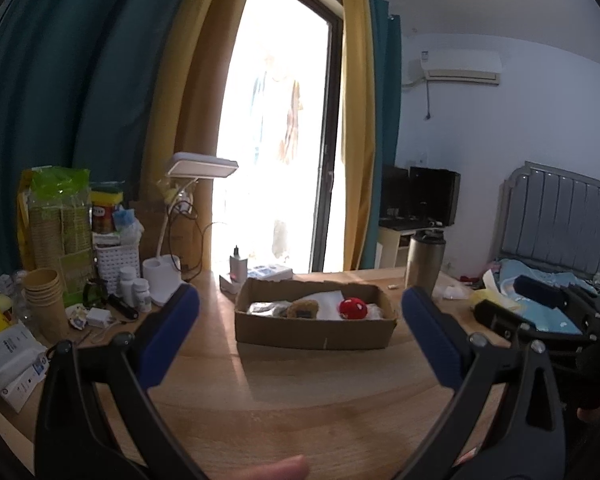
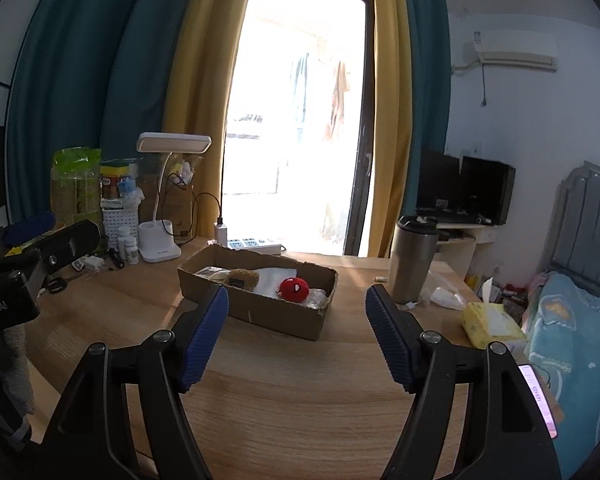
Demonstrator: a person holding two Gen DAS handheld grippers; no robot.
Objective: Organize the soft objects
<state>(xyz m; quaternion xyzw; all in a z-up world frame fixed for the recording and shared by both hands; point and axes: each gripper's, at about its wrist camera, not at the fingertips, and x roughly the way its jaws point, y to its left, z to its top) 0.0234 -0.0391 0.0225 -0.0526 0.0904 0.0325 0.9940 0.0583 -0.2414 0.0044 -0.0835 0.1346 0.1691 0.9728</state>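
Note:
A shallow cardboard box (image 1: 316,334) (image 2: 260,312) stands on the wooden table ahead of both grippers. Inside it lie a red plush ball (image 1: 353,309) (image 2: 295,289), a brown plush toy (image 1: 303,309) (image 2: 242,278) and some clear plastic wrapping. My left gripper (image 1: 300,308) is open, nothing between its blue pads, and sits short of the box. My right gripper (image 2: 296,304) is also open and empty, its fingertips just short of the box's near wall. In the right wrist view the left gripper's body (image 2: 40,248) shows at the left edge.
A steel tumbler (image 2: 414,260) (image 1: 424,268) stands right of the box. A white desk lamp (image 2: 160,236), pill bottles, paper cups (image 1: 46,300) and packets crowd the table's left side. A yellow tissue pack (image 2: 490,322) lies at the right edge, a bed beyond it.

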